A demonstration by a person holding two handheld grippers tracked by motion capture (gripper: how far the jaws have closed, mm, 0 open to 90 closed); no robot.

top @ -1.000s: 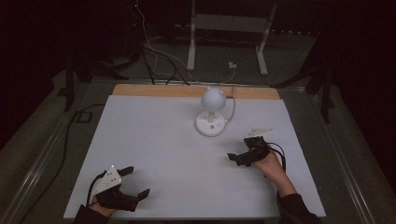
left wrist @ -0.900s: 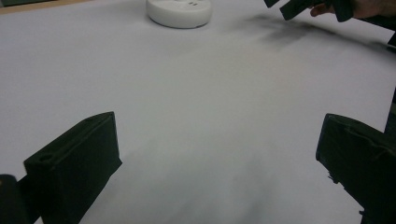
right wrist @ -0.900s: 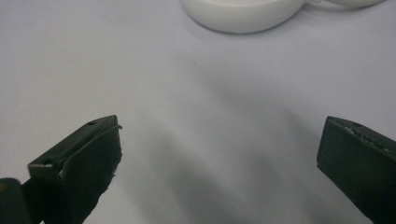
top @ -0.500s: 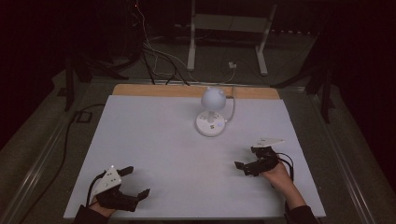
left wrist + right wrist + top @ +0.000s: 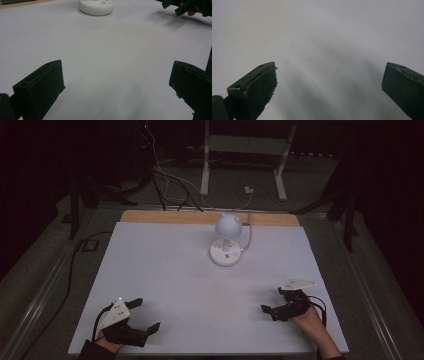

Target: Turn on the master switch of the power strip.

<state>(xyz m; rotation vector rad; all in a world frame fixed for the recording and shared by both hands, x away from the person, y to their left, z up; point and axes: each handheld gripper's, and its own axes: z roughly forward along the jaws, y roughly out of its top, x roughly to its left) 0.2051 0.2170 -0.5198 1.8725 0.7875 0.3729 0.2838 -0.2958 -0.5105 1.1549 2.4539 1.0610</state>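
Observation:
A small white lamp with a round head [image 5: 228, 225] stands on a round white base [image 5: 226, 254] toward the back middle of the white table [image 5: 165, 265]. My left gripper [image 5: 145, 315] rests near the front left edge, open, with nothing between its jaws. My right gripper [image 5: 273, 300] lies at the front right, also open and empty, a grey plate on top of it. The left gripper view shows its own gripper [image 5: 117, 72] wide open over bare table, the lamp base [image 5: 96, 6] far ahead and the right gripper [image 5: 185, 5] at the top right. In the right gripper view, the gripper [image 5: 329, 72] stands open over plain white surface.
A white cord [image 5: 248, 227] runs from the lamp base over the table's wooden back edge [image 5: 170, 216]. Cables [image 5: 165, 180] and a metal stand [image 5: 240, 160] lie on the dark floor behind. A black cable [image 5: 70, 270] runs along the left side.
My right gripper has drawn back from near the lamp toward the front right of the table, still open. The left gripper has stayed where it was.

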